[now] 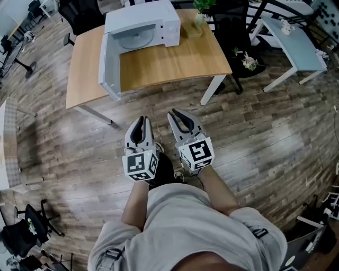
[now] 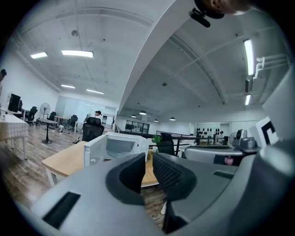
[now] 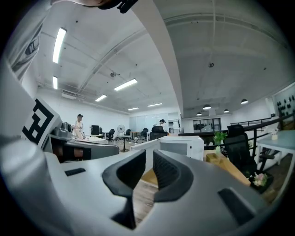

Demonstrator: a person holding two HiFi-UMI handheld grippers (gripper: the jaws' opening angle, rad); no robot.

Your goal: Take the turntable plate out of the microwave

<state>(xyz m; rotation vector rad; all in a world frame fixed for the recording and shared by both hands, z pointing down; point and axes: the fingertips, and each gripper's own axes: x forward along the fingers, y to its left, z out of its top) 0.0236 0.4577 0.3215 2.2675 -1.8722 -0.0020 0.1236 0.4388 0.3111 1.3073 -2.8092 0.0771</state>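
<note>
Left hand-held gripper and right hand-held gripper slightly parted, empty, well short of bench; step closer; grip turntable plate rim inside open microwave.

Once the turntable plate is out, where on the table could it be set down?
Widest bare wood on the table: in front of the microwave, between its open door and the right edge. A narrower strip lies left of the door. Crowded: the far corner beside the microwave, with potted plant and small wooden box.
</note>
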